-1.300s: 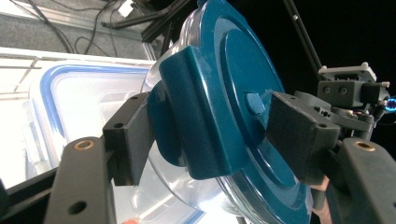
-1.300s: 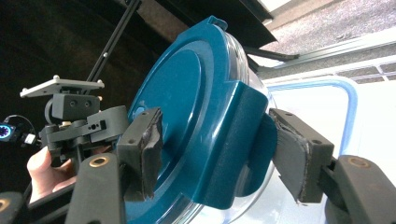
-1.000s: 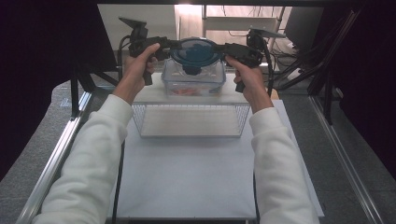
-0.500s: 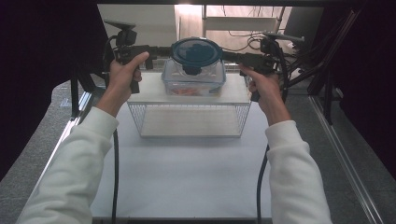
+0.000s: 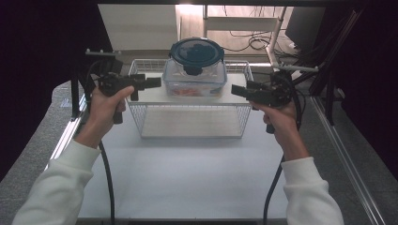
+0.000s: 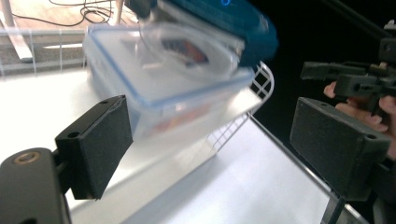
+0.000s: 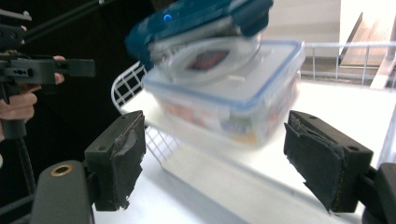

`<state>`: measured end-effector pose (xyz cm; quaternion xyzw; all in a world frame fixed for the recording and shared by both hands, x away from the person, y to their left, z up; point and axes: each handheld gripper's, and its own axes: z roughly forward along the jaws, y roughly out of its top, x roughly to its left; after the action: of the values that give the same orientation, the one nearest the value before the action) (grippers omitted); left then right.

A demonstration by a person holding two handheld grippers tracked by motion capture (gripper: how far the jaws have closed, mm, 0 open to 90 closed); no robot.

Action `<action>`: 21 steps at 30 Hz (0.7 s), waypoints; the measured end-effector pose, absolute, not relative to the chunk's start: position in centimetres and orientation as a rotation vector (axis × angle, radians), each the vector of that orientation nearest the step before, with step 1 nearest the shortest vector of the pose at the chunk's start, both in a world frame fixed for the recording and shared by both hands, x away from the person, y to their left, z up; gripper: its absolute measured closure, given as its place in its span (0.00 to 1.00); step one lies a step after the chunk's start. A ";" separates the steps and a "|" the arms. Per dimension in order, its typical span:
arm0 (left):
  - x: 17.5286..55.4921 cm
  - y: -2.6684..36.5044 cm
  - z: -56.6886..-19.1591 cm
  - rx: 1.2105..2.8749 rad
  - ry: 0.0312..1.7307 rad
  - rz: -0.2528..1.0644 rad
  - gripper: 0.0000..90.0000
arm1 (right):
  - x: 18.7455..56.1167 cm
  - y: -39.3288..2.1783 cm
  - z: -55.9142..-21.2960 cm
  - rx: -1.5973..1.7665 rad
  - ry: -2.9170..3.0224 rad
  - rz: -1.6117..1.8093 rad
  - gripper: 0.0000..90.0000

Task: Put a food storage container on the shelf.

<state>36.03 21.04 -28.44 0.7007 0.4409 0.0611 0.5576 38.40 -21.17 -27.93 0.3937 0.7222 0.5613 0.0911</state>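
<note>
Containers sit stacked on a wire rack (image 5: 190,110) in the high view: round blue-lidded tub (image 5: 196,55) atop rectangular clear box (image 5: 195,83), between the left hand-held gripper (image 5: 155,83) and the right hand-held gripper (image 5: 237,90), neither touching. Left gripper view adds wide, empty jaws, the box (image 6: 163,88) just ahead. Right gripper view shows wide jaws too, their pads frayed; worn pads might let the box (image 7: 233,100) slip, toppling the tub (image 7: 196,21).

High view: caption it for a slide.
Both open tongs flank stacked food containers on a wire rack.
</note>
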 end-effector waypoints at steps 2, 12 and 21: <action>35.0 21.2 -29.5 1.672 1.031 0.160 0.14 | 37.7 -21.4 -28.6 1.151 2.149 1.648 0.23; 30.4 21.4 -35.6 1.758 1.029 0.190 0.16 | 33.7 -22.6 -34.2 1.118 2.186 1.592 0.24; 26.2 21.7 -41.8 1.790 1.083 0.162 0.17 | 30.1 -22.7 -39.6 1.125 2.258 1.513 0.24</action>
<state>26.20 21.72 -41.82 0.7395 0.4476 0.0668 0.4983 30.09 -22.65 -39.57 0.3807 0.7637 0.5118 0.0998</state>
